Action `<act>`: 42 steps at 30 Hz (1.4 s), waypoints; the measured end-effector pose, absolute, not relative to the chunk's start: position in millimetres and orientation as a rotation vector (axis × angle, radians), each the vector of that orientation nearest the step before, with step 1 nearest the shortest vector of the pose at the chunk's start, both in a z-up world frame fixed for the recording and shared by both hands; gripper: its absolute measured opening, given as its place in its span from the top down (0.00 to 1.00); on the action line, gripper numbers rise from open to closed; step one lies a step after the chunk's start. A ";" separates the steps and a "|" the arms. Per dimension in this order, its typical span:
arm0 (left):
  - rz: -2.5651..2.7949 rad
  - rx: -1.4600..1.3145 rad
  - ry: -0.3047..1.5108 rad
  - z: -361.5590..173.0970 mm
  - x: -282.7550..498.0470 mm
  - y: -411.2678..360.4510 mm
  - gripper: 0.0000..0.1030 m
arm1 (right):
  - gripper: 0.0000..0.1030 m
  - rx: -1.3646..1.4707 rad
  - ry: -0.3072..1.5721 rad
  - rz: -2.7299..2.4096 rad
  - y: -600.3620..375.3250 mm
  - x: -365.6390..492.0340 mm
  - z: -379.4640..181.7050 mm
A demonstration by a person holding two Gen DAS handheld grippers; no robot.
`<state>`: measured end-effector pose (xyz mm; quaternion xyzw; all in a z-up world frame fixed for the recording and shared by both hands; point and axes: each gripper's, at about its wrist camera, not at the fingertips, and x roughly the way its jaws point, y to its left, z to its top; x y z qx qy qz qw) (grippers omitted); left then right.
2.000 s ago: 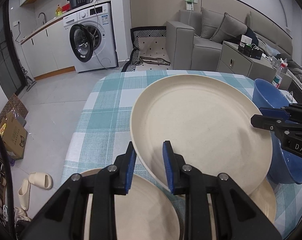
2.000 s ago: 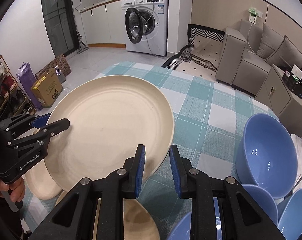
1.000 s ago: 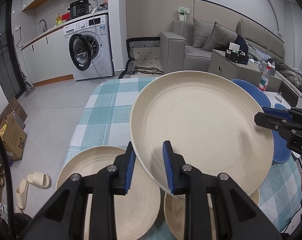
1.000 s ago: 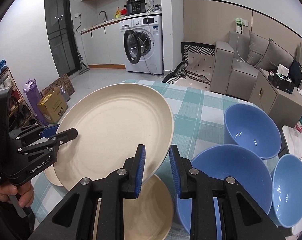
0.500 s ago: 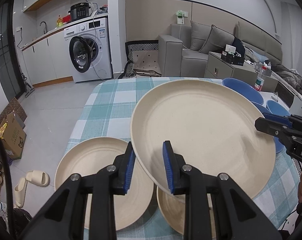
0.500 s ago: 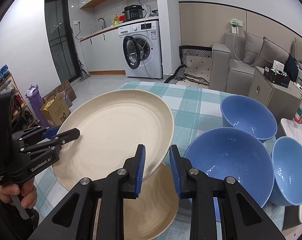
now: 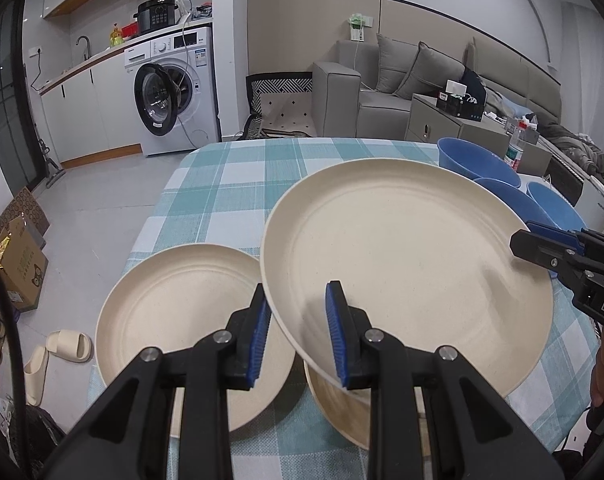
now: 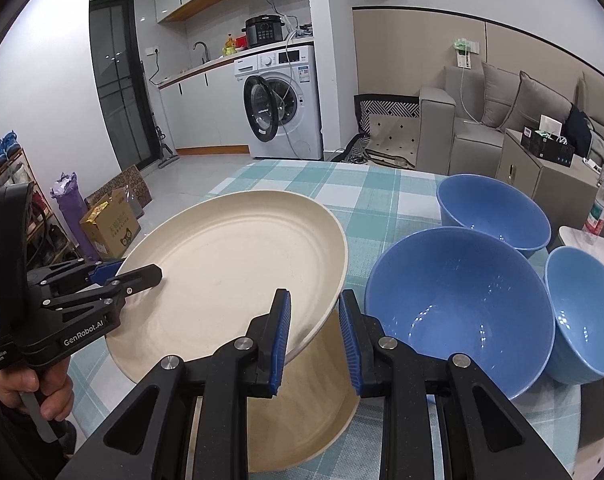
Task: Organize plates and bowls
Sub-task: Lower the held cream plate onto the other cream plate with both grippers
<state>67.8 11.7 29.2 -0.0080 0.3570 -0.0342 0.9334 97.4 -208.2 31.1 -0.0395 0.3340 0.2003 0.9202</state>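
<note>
Both grippers hold one large cream plate by opposite edges, tilted and raised above the checked tablecloth. The left gripper has its blue-padded jaws drawn narrow on the plate's near rim, and the right gripper is clamped the same way on the other side. Seen from the right wrist, the left gripper's black body reads "GenRobot.AI", with a person's hand around its handle; a smaller label beneath is too small to read. From the left wrist, the right gripper's body shows only the letters "DAS" before the edge cuts them off. Under the raised plate lies a second cream plate, and a third plate rests beside it on the cloth. Three blue bowls stand nearby: a big one, one behind it and a smaller one. The washing machine carries stickers that cannot be read.
</note>
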 end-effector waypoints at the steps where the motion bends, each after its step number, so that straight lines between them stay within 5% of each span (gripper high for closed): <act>1: -0.069 -0.015 0.730 28.2 66.6 11.3 0.75 | 0.75 -0.084 0.683 0.413 -207.8 95.4 30.0; 42: -0.069 0.046 0.778 -1.3 51.2 -5.1 0.75 | 0.75 -0.099 0.712 0.397 -221.1 63.1 -3.9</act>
